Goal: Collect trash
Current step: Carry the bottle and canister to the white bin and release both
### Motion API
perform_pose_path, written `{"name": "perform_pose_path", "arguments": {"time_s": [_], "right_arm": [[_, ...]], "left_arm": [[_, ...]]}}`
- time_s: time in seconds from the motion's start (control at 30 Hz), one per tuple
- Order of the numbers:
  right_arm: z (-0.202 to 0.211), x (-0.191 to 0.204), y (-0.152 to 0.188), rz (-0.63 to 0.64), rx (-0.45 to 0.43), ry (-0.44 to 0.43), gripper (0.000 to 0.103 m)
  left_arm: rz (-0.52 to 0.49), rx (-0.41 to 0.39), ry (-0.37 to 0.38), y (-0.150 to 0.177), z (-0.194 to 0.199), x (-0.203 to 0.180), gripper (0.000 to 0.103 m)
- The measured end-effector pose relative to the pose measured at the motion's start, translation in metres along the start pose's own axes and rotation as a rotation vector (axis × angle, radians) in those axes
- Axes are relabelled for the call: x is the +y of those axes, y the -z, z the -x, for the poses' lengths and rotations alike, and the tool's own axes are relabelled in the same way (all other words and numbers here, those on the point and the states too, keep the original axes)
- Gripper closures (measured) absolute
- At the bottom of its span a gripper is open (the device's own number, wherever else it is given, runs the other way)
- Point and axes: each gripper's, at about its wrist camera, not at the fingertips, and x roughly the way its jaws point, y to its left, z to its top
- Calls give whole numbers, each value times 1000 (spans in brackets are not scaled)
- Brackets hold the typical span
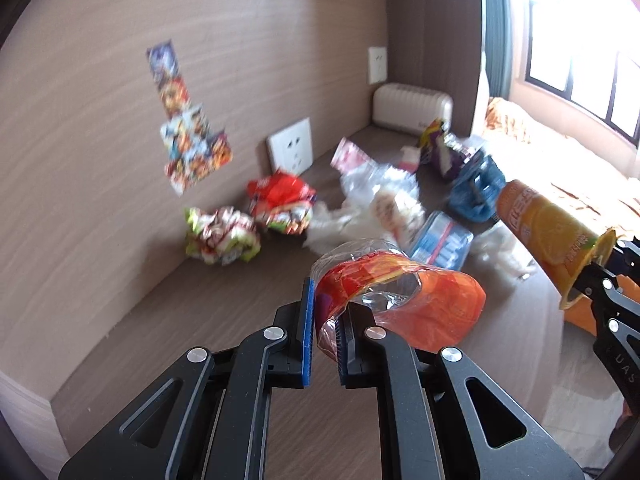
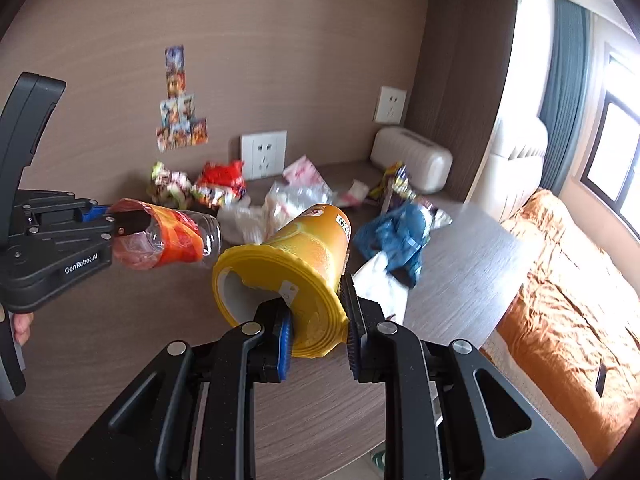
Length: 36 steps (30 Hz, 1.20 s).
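Crushed clear bottle with orange label; yellow paper cup tilted

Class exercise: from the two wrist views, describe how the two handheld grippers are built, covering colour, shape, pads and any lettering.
The left gripper and right gripper look alike: matte black linkage arms with triangular cut-outs, round silver pivot pins and ribbed blue pads. In the right wrist view, the left one's side reads "GenRobot.AI" in white. No cables or sleeves show.

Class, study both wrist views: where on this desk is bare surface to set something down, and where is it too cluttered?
Bare: the near part of the desk, from its front edge to the crumpled wrappers, and the bed-side strip beyond the blue bag. Crowded: the back, from the wall socket across the white plastic bags to the cream box.
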Motion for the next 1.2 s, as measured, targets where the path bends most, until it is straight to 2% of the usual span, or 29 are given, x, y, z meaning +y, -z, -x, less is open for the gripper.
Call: {"name": "perform_pose_path", "arguments": {"time_s": [0.23, 0.37, 0.53, 0.73, 0.93, 1.2], "right_arm": [[34, -29, -4, -45, -66, 79, 80], [53, -57, 2, -76, -92, 139, 80], [79, -106, 18, -131, -99, 210, 80], [104, -174, 53, -180, -67, 278, 80], [111, -240, 94, -225, 0, 332, 80], [86, -305, 153, -286, 132, 376, 80]], "left_arm": [[-88, -61, 73, -25, 19, -47, 94], [-134, -90, 138, -39, 26, -88, 94], [-204, -119, 207, -49, 36, -157, 94], [-275, -97, 291, -48, 34, -251, 94], [-338, -36, 365, -36, 12, -341, 94], [-413, 45, 415, -8, -33, -430, 94]]}}
